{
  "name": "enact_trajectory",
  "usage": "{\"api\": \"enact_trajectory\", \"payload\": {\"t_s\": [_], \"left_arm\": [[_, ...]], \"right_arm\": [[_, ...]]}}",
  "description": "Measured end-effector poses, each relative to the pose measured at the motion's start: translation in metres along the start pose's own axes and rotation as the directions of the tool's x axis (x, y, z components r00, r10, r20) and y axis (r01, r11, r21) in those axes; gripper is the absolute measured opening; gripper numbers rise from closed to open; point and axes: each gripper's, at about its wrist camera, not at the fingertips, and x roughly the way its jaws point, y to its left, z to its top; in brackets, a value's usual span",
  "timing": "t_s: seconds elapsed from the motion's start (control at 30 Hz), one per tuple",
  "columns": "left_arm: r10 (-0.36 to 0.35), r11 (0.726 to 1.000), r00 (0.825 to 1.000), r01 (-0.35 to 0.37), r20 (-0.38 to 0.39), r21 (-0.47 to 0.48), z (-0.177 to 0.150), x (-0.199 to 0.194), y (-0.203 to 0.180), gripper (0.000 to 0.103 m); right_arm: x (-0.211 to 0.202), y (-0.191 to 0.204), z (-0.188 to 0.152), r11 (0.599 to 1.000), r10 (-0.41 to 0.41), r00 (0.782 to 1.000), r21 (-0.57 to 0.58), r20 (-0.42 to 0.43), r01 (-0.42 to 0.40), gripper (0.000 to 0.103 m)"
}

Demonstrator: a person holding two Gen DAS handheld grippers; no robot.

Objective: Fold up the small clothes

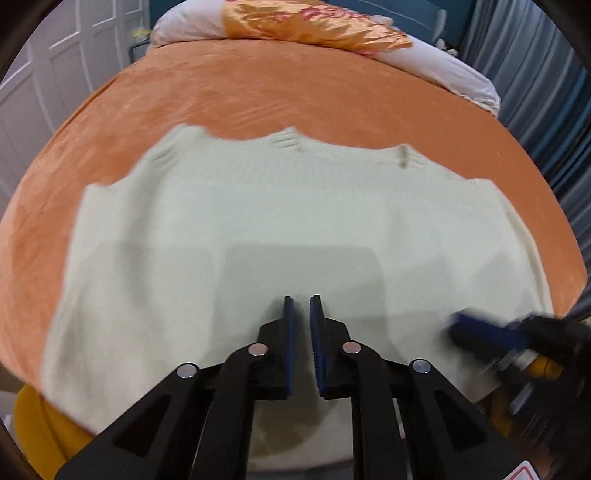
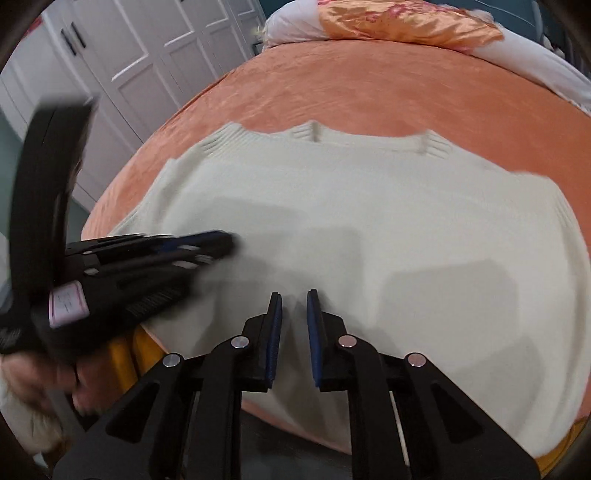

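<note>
A cream knitted sweater [image 1: 258,221] lies spread flat on the orange bed cover [image 1: 258,85]; it also shows in the right wrist view [image 2: 369,221]. Its ribbed edges lie at the far side. My left gripper [image 1: 302,300] hovers over the sweater's near middle, jaws slightly apart and empty. It shows blurred at the left of the right wrist view [image 2: 221,243]. My right gripper [image 2: 294,294] hovers over the sweater's near edge, jaws slightly apart and empty. It appears blurred at the right of the left wrist view [image 1: 465,328].
An orange satin quilt [image 1: 314,22] and white pillows [image 1: 443,70] lie at the bed's far end. White wardrobe doors [image 2: 147,44] stand to the left. Blue-grey curtains [image 1: 535,74] hang on the right. A yellow object [image 1: 40,428] sits below the bed's near left edge.
</note>
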Motion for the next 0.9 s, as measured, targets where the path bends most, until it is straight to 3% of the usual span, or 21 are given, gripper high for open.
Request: {"api": "enact_trajectory", "payload": {"t_s": [0.1, 0.13, 0.17, 0.2, 0.27, 0.3, 0.4, 0.57, 0.67, 0.73, 0.8, 0.87, 0.9], "left_arm": [[0.027, 0.998, 1.0, -0.027, -0.002, -0.058, -0.008, -0.008, 0.035, 0.007], [0.017, 0.996, 1.0, -0.018, -0.003, -0.09, -0.012, -0.012, 0.046, 0.008], [0.013, 0.993, 1.0, -0.014, -0.006, -0.116, -0.015, -0.015, 0.057, 0.007], [0.033, 0.992, 0.999, -0.034, -0.009, -0.124, -0.019, -0.018, 0.062, 0.007], [0.064, 0.989, 0.998, -0.065, -0.009, -0.132, -0.025, -0.025, 0.066, 0.007], [0.12, 0.985, 0.993, -0.122, -0.022, -0.126, -0.03, -0.025, 0.066, 0.007], [0.098, 0.982, 0.995, -0.101, -0.03, -0.16, -0.038, -0.021, 0.074, 0.007], [0.083, 0.976, 0.996, -0.087, -0.029, -0.201, -0.033, -0.015, 0.077, 0.007], [0.089, 0.976, 0.996, -0.092, -0.026, -0.196, -0.039, -0.02, 0.076, 0.007], [0.094, 0.976, 0.995, -0.097, -0.024, -0.193, -0.041, -0.02, 0.076, 0.007], [0.108, 0.977, 0.994, -0.111, -0.025, -0.183, -0.042, -0.019, 0.073, 0.007], [0.125, 0.977, 0.992, -0.127, -0.026, -0.173, -0.042, -0.018, 0.069, 0.007], [0.129, 0.977, 0.991, -0.131, -0.026, -0.168, -0.042, -0.018, 0.068, 0.007]], "right_arm": [[-0.014, -0.052, -0.021, 0.989, -0.081, 0.996, 0.123, -0.021, 0.083, 0.009], [-0.023, -0.071, -0.03, 0.981, -0.084, 0.996, 0.176, -0.025, 0.087, 0.0], [-0.029, -0.089, -0.038, 0.969, -0.096, 0.995, 0.224, -0.033, 0.101, 0.0], [-0.039, -0.106, -0.048, 0.948, -0.179, 0.982, 0.258, -0.053, 0.186, 0.0], [-0.055, -0.127, -0.066, 0.924, -0.203, 0.977, 0.317, -0.063, 0.212, 0.0], [-0.06, -0.132, -0.071, 0.918, -0.199, 0.978, 0.338, -0.063, 0.209, 0.0], [-0.065, -0.137, -0.082, 0.91, -0.187, 0.981, 0.366, -0.06, 0.196, 0.0], [-0.041, -0.128, -0.065, 0.911, -0.26, 0.956, 0.294, -0.138, 0.29, 0.0], [-0.061, -0.114, -0.06, 0.916, -0.25, 0.965, 0.306, -0.075, 0.261, 0.004], [-0.063, -0.105, -0.059, 0.919, -0.269, 0.96, 0.279, -0.071, 0.278, 0.004], [-0.046, -0.107, -0.069, 0.916, -0.294, 0.945, 0.241, -0.144, 0.321, 0.003], [-0.03, -0.121, -0.082, 0.922, -0.251, 0.944, 0.245, -0.215, 0.301, 0.0], [-0.033, -0.122, -0.077, 0.915, -0.253, 0.945, 0.264, -0.21, 0.304, 0.0]]}}
